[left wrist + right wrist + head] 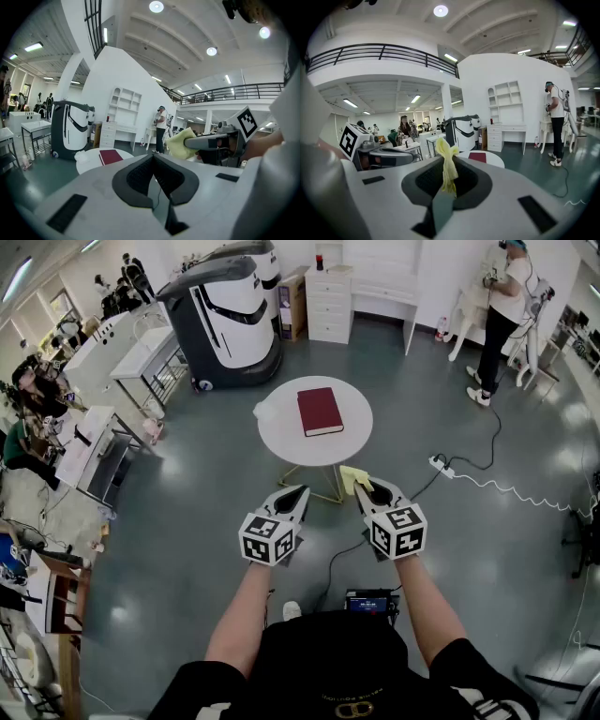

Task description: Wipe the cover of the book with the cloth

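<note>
Book (321, 411) lies flat at centre of round table (281, 442), bare top on all sides. Both grippers sit off table's near edge, over open floor. L gripper (298, 495): jaws together, empty. R gripper (368, 491): clamped on yellow cloth (353, 477), just off table's near rim. Cable (487, 482) on floor right of table.

No lettering, label or number anywhere can be read.

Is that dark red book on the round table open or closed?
Closed. The book lies flat on the round white table, one unbroken dark red cover facing up, no spread pages visible.
</note>
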`<state>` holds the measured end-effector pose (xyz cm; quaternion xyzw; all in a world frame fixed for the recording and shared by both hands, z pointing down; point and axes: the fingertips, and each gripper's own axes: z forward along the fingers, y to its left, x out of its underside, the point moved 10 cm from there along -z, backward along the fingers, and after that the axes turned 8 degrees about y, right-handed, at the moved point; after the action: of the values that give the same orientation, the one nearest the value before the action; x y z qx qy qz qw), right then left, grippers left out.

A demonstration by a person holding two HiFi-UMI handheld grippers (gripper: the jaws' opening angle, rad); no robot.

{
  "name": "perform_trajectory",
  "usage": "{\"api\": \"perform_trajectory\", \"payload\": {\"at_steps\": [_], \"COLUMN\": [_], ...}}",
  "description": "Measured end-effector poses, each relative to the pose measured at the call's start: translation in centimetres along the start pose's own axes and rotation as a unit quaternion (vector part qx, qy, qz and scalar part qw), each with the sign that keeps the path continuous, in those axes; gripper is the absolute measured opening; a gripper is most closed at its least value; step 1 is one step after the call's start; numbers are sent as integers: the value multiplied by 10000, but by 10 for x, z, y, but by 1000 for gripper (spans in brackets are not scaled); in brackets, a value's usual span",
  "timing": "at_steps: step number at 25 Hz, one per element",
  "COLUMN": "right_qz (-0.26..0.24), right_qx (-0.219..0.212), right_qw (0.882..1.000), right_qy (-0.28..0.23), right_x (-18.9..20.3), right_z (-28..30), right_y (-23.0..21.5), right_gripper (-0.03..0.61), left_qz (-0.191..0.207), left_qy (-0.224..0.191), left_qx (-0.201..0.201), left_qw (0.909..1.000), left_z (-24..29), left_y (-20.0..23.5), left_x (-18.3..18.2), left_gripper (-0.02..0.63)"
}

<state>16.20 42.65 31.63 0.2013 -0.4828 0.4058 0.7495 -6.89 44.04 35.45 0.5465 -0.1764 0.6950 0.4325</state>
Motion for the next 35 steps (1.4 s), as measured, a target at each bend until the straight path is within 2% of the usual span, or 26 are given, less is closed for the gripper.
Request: {"api": "perform_trajectory", "payload": {"at_steps": [12, 21, 29, 35], "right_qz": [-292, -314, -242, -320], "right_qx": [44, -72, -143, -361], "right_qw": [9993, 9987, 9984, 9975], "right_qy": [-222, -383, -497, -518], "right_x": [-14, -16, -15, -11], "right_z": [1, 1, -7, -16], "right_y": [-4, -14, -46, -78], "right_gripper": [86, 86, 86, 86], "left_qz": [262, 271, 201, 231], "left_qy": [-178, -180, -318, -317], "left_qx": [-79, -207, -237, -417], "left_qw": [9995, 9993, 9990, 9984], "left_z": [8, 17, 39, 62], "left_y": [-1, -2, -18, -38], "left_x": [-19, -21, -27, -30], "left_gripper": [9, 9, 11, 11]}}
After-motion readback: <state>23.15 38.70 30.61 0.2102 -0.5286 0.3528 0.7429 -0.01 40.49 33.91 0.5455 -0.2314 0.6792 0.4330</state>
